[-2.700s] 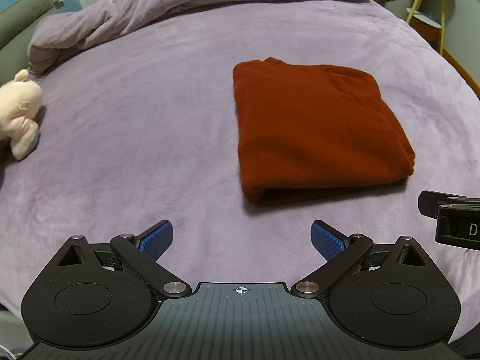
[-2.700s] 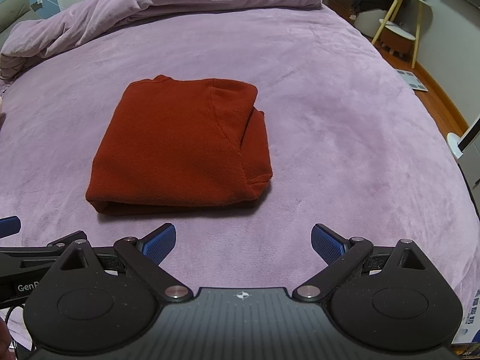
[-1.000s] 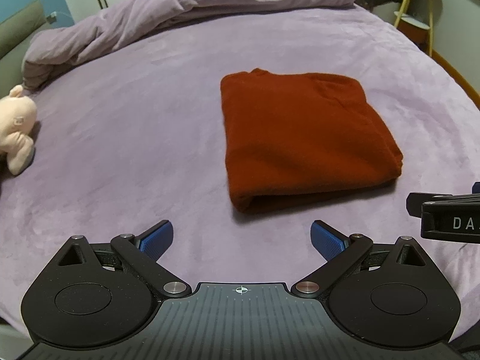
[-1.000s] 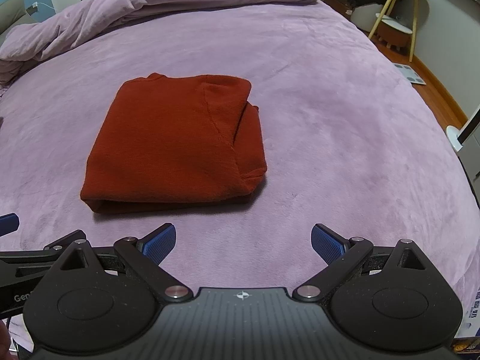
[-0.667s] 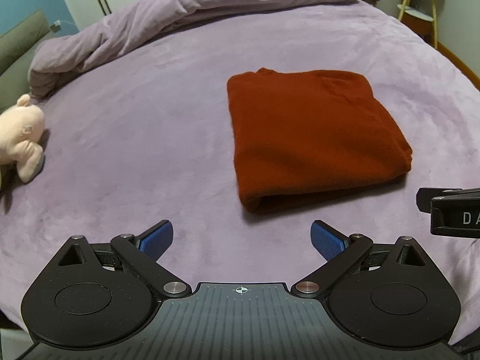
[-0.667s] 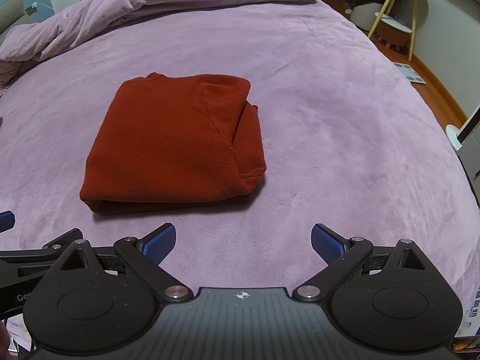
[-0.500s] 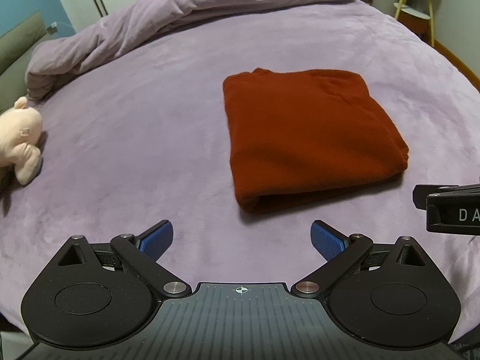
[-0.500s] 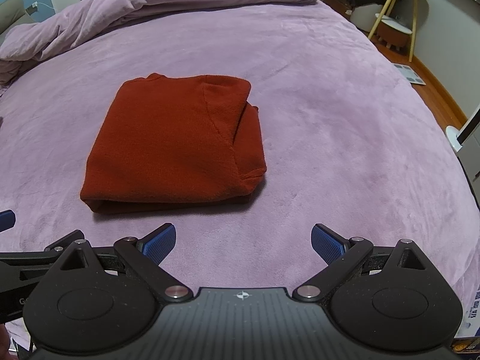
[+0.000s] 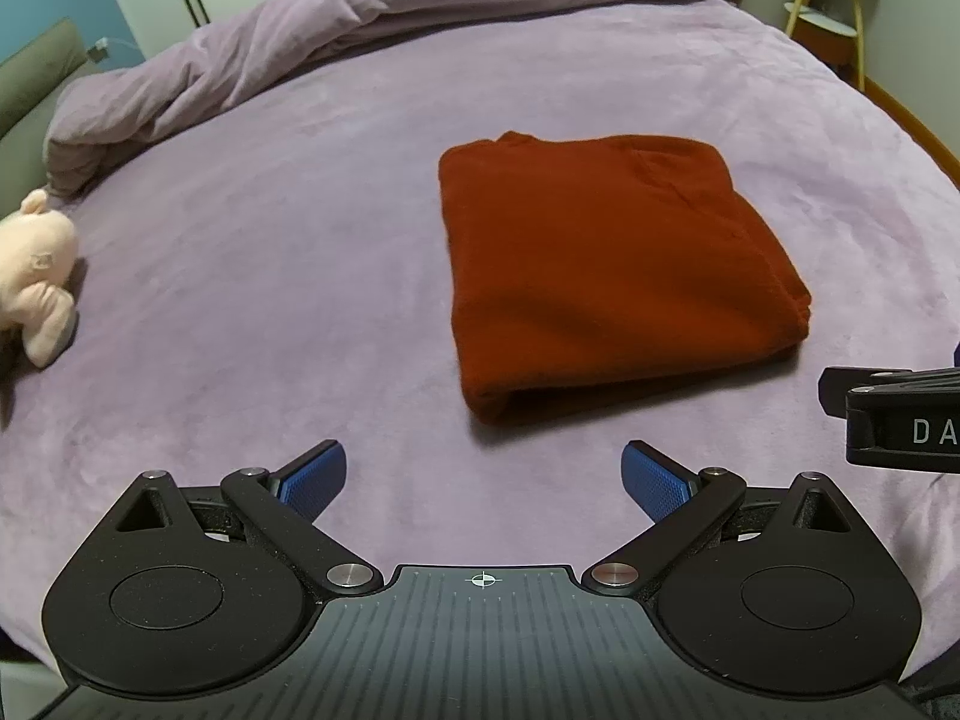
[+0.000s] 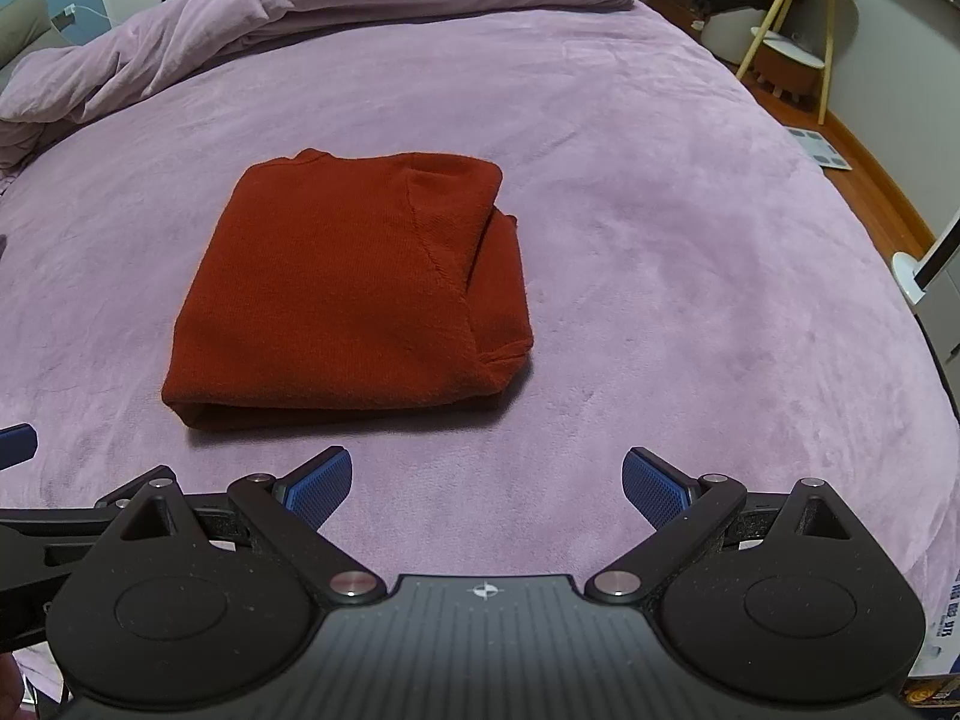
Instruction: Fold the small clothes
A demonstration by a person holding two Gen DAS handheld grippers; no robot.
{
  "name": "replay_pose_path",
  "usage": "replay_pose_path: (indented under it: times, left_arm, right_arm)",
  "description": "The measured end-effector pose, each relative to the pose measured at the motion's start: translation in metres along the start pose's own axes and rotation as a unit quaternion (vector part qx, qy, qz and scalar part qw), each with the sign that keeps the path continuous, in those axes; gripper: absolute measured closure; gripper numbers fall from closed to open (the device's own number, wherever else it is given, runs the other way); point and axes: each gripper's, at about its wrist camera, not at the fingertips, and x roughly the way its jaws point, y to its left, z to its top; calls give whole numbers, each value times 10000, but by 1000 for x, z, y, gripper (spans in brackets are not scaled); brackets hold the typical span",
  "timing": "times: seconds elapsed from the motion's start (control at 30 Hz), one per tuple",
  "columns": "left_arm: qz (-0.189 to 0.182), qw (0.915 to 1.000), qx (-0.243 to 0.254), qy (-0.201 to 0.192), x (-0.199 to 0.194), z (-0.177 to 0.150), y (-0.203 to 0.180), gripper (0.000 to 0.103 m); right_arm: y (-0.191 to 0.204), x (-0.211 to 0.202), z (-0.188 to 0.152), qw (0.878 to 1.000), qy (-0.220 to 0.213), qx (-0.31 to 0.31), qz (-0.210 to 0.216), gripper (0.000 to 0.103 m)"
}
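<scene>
Change: across 2.7 s the folded garment (image 10: 354, 294) keeps its place and only the views drift slightly.
Left gripper (image 9: 483, 477): jaws wide apart, empty.
Right gripper (image 10: 485, 478): jaws wide apart, empty.
Garment: mid-bed (image 10: 660, 192), compact rectangle.
Step advice: fold judged complete; at most, press 1 bulging right edge flat.

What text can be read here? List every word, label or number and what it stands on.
"DA": white letters on the black right gripper, cut off at the left wrist view's edge.
Print on the white box at the right wrist view's lower right edge: too small to read.
Nothing on the folded rust-red knit garment.
</scene>
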Motion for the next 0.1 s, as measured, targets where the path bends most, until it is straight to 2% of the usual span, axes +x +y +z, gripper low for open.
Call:
replay_pose_path:
  times: [0.1]
  left_arm:
    - [-17, 10000, 13, 3, 0, 1, 0, 2]
  right_arm:
    - [0, 0, 0, 10000, 3, 9, -1, 6]
